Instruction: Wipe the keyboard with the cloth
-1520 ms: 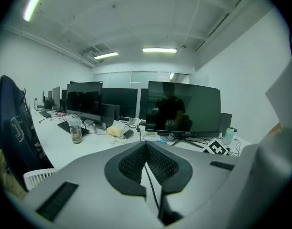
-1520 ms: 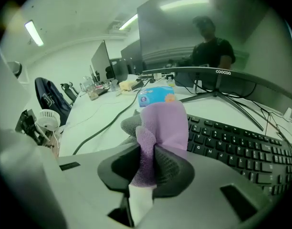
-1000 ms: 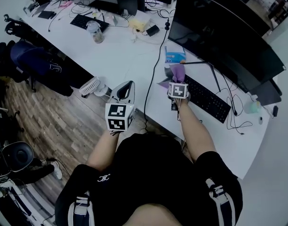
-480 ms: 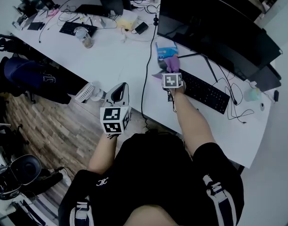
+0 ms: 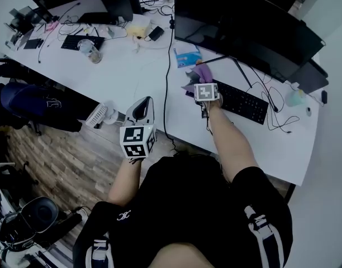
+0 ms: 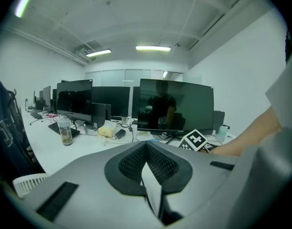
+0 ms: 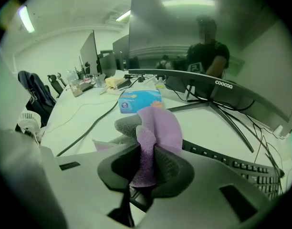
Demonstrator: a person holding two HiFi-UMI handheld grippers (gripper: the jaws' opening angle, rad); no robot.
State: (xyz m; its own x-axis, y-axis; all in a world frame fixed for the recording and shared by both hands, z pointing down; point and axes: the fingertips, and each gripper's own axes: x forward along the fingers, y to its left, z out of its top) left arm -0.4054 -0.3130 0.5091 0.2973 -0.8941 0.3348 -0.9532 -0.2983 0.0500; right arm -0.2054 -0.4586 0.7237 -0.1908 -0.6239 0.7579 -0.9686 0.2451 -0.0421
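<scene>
A black keyboard point(image 5: 242, 101) lies on the white desk point(image 5: 132, 74) in front of a big dark monitor point(image 5: 243, 27). My right gripper point(image 5: 201, 76) is shut on a purple cloth point(image 7: 153, 135) that bunches up between the jaws, with a grey layer point(image 7: 129, 124) behind it. In the head view the purple cloth point(image 5: 203, 72) hangs over the keyboard's left end. The keyboard point(image 7: 253, 171) runs off to the right in the right gripper view. My left gripper point(image 5: 141, 109) is held off the desk's near edge, jaws together, holding nothing.
A blue tissue pack point(image 5: 188, 56) sits just behind the cloth. A black cable point(image 5: 166, 88) runs down the desk to its front edge. A glass jar point(image 5: 89, 52), a second keyboard point(image 5: 81, 42) and more monitors stand at the left. A small white fan point(image 5: 98, 115) is below the desk edge.
The view has shifted, so the desk sits higher and further left in the picture. My right gripper with the cloth has stayed at the keyboard's left end. The left gripper has barely moved.
</scene>
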